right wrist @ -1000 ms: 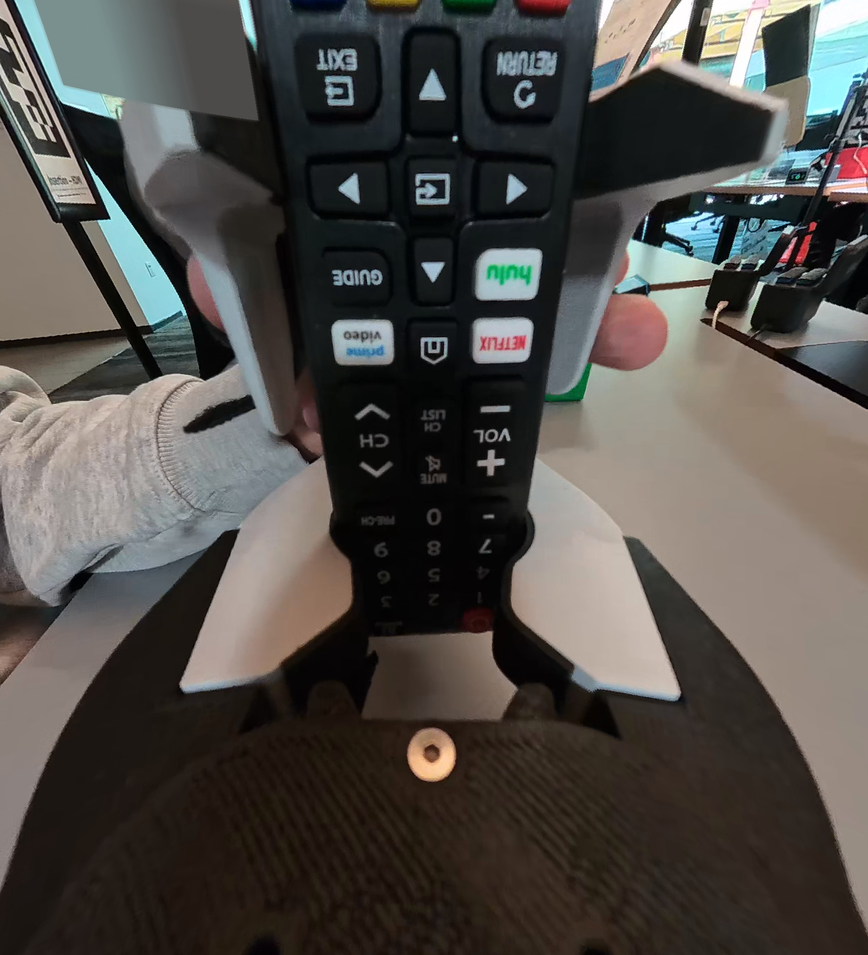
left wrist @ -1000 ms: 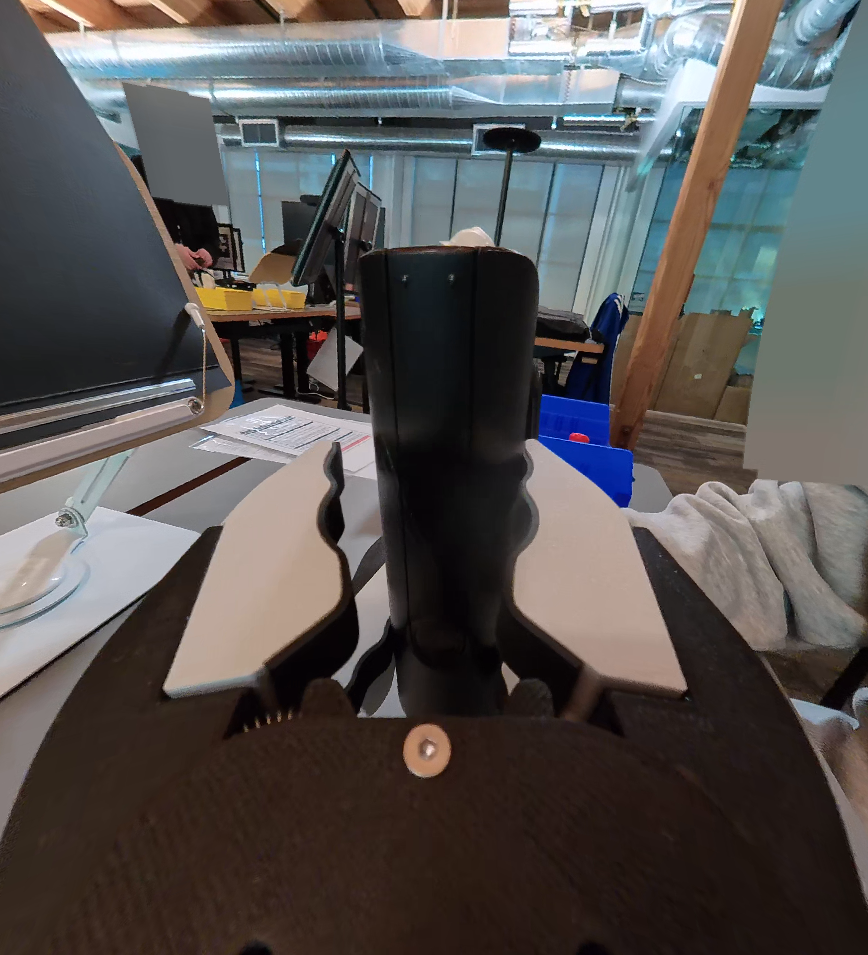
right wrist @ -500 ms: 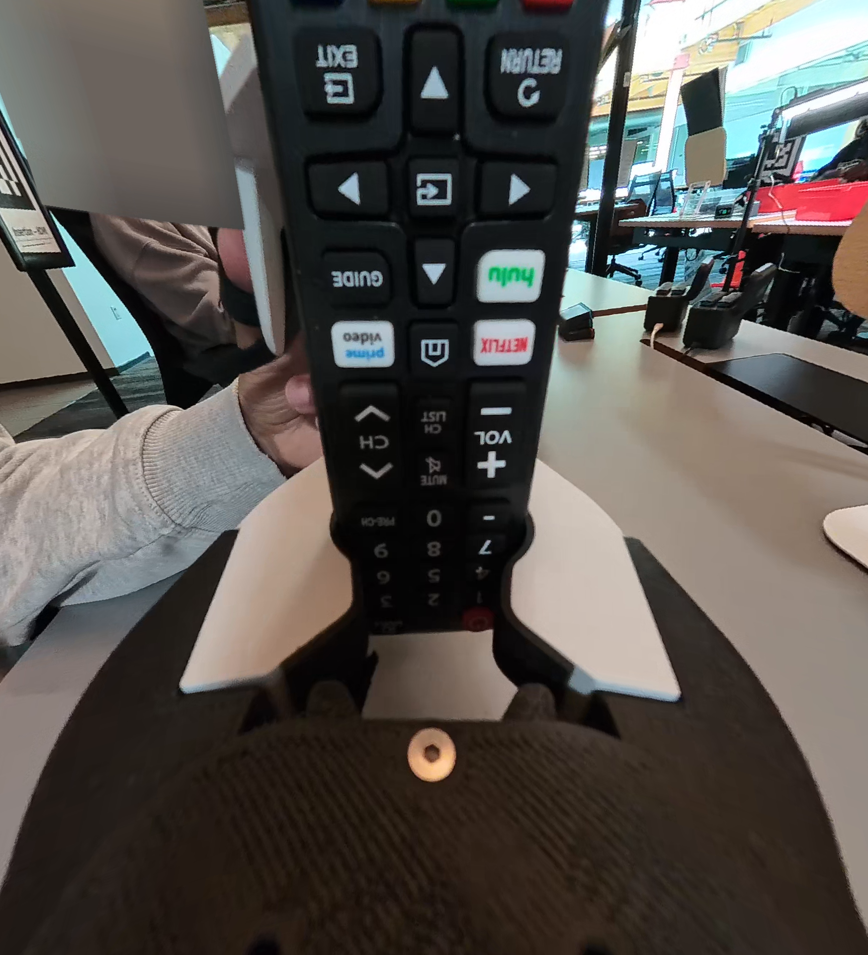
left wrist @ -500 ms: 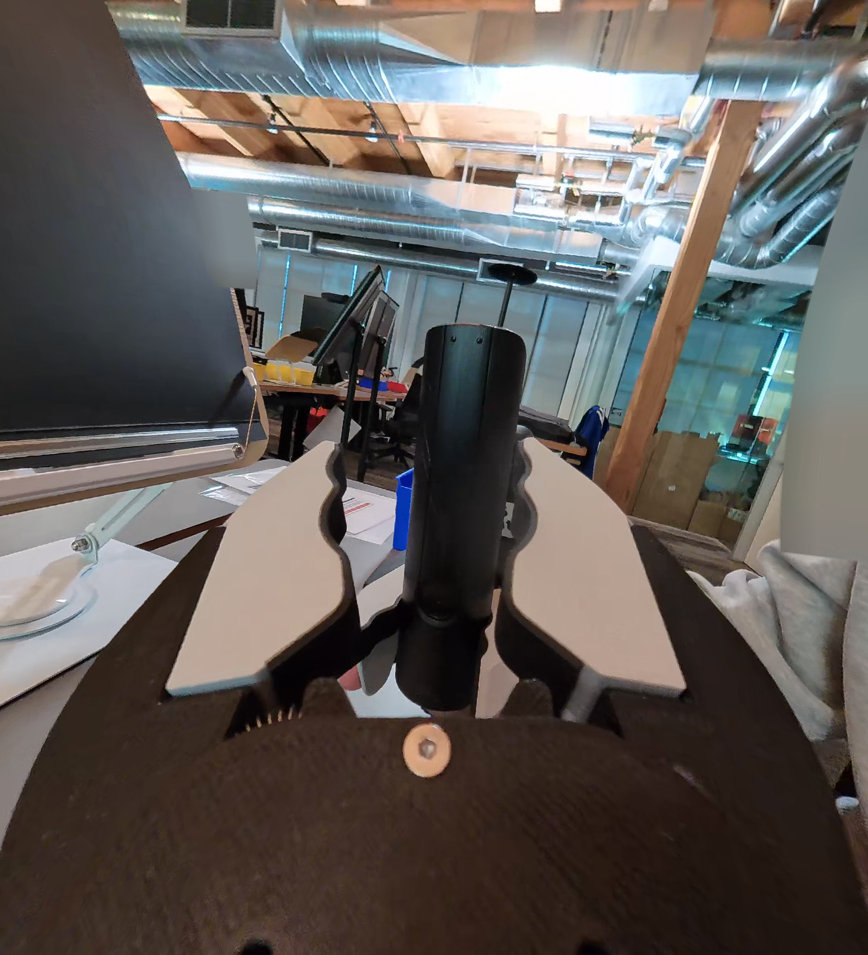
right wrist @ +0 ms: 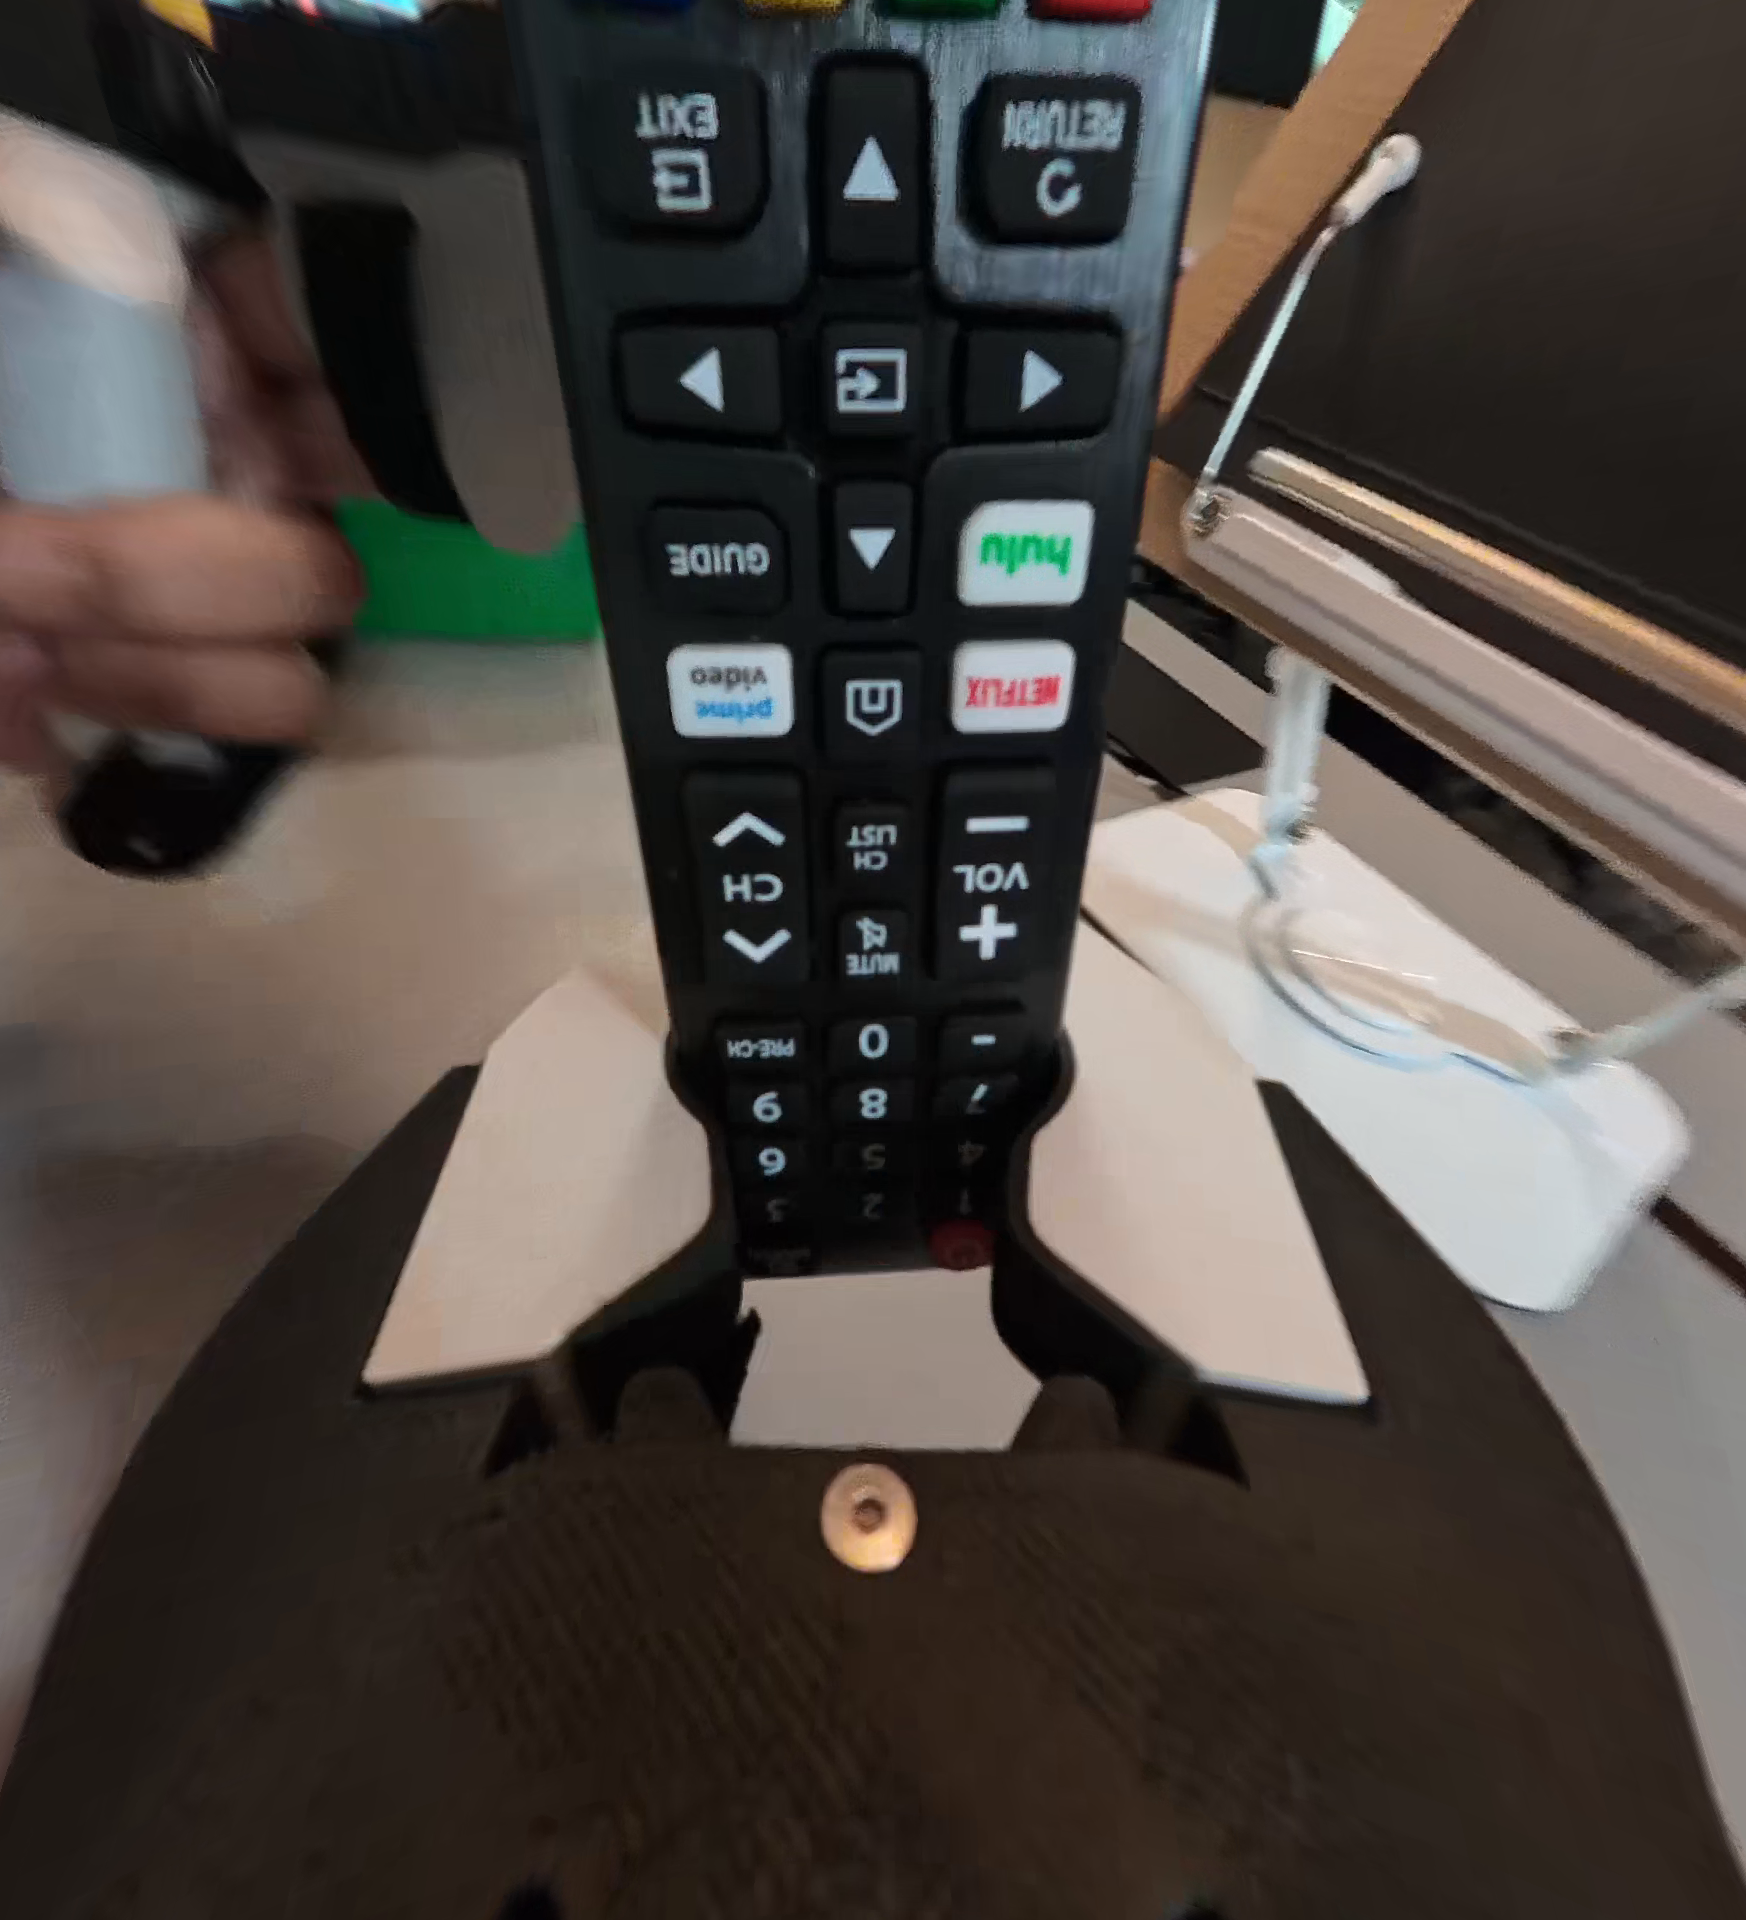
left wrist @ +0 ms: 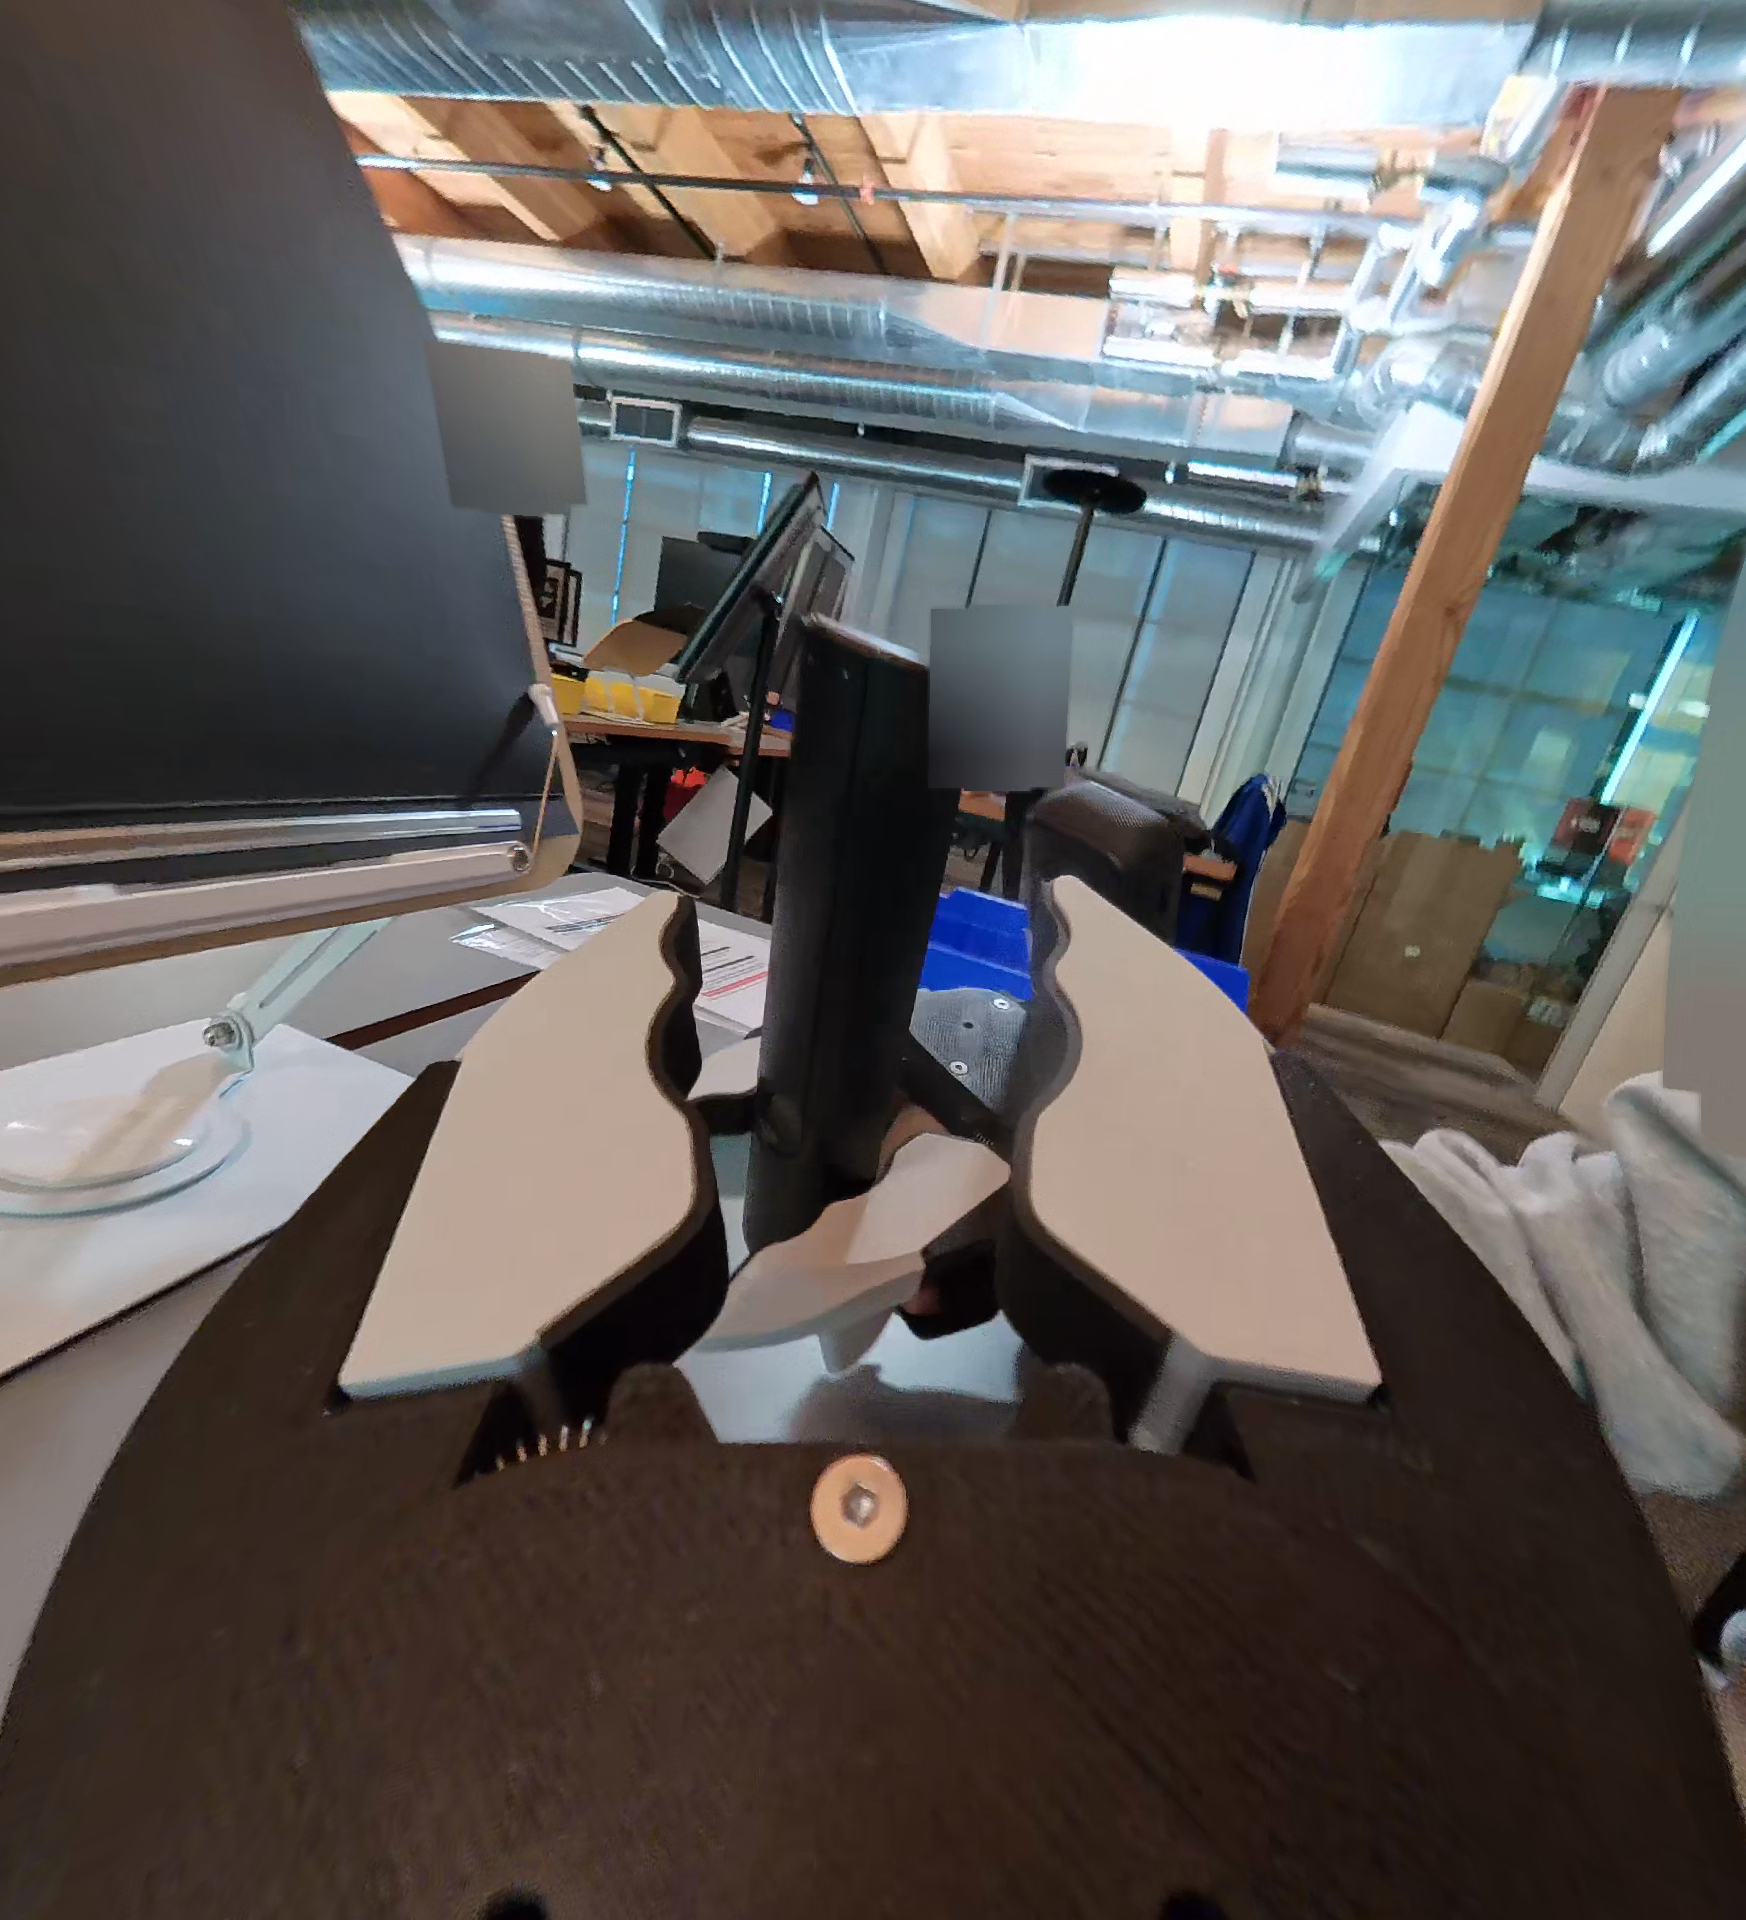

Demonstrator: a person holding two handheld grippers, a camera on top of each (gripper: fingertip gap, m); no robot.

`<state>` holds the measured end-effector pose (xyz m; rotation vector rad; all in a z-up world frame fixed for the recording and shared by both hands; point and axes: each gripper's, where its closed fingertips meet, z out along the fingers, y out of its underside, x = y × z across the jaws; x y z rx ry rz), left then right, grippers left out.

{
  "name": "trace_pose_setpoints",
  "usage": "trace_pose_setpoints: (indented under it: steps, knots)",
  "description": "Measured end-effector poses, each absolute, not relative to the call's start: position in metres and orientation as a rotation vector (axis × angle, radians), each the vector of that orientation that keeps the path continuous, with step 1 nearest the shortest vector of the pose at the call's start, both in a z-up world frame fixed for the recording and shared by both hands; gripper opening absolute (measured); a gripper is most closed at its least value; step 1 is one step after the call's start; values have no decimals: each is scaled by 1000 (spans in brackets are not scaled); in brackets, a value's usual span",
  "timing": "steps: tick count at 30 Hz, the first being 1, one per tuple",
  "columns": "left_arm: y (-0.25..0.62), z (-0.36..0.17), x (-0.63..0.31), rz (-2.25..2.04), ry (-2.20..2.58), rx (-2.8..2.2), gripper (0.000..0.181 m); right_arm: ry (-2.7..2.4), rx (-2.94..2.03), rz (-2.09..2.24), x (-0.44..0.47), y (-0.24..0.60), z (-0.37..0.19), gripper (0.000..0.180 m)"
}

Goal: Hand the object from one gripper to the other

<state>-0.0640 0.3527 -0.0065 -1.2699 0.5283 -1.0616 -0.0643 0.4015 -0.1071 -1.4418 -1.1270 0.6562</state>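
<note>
Since the frames a second and half a second back, the left gripper has let go: its fingers, which then pressed both sides of the remote, now stand spread with clear gaps on either side of it. In the right wrist view the background has swung round too, so that a white stand base and a dark board on a metal rail now lie to the right, and the left side is smeared with motion blur.

The remote itself sits in the right gripper, whose fingers are clamped on its number-pad end; the buttoned face looks at that camera and the body sticks out forward and up. From the left wrist view the remote stands upright between the parted fingers, touching neither, with the right gripper's pale fingertips showing low behind it.

By the look of it, the hand-over is in its closing step: the receiving side holds, the giving side has released. What seems called for next is to draw the two grippers apart without knocking the remote, keeping the right grip firm, since it holds only one end of a long body.

As for containers, blue bins stand behind the remote on the far side of the table, and small yellow trays rest on a distant desk; what they hold cannot be made out.
</note>
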Motion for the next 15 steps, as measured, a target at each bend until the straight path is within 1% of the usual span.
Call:
trace_pose_setpoints:
  steps: [4,8,12,15]
  knots:
    - [368,-13,-87,-1168,380,-1363,64,-1275,-1396,219,-36,430,-117,59]
    - [371,-30,-97,-1209,391,-1486,63,-1440,-1323,-215,-8,451,-127,60]
    - [370,-48,-92,-1120,494,-1606,63,-1542,-1317,-377,1,458,-143,60]
    - [371,-74,-79,-1012,599,-1741,67,-1580,-1293,-441,2,458,-148,60]
